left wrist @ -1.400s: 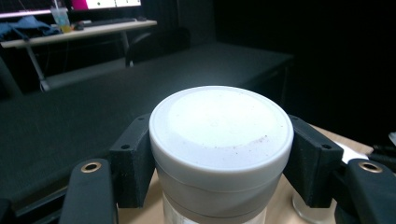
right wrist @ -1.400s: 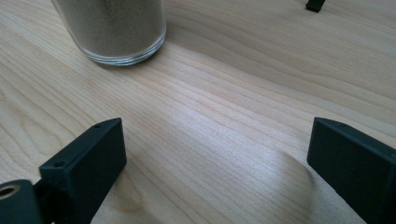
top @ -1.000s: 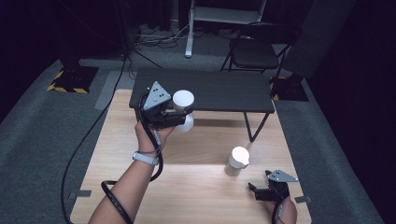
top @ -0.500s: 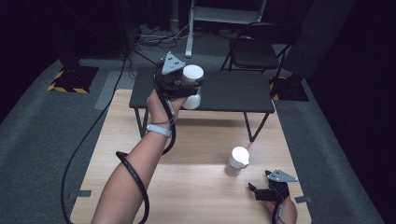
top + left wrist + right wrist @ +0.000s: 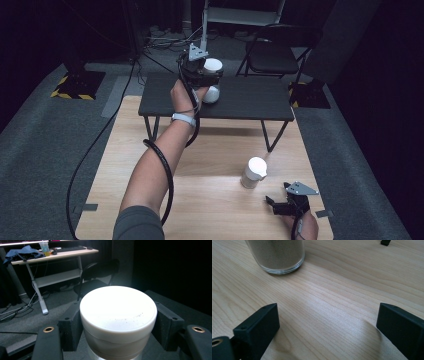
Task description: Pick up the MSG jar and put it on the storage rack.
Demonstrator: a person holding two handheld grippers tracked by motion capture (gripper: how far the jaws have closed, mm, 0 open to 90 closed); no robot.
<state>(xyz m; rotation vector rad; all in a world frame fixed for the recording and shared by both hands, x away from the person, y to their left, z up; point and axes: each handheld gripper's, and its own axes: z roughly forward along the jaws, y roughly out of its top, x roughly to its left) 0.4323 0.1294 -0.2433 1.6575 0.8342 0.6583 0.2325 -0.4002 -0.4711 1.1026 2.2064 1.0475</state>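
My left gripper is shut on a white-lidded jar, held upright over the small black table at the far side. In the left gripper view the jar sits between both black jaws, its lid facing the camera. A second jar with a white lid stands on the wooden tabletop at the near right. Just in front of it my right gripper rests low and open. The right gripper view shows that gripper with bare wood between its jaws and the sand-filled glass jar just ahead.
A black folding chair and a white desk frame stand behind the black table. A cable trails along the left forearm. Grey carpet surrounds the wooden tabletop, with a yellow-striped base at the far left.
My left gripper has carried its jar away from the person, from the wooden top's far edge to above the black table. The right gripper and the second jar have stayed put.
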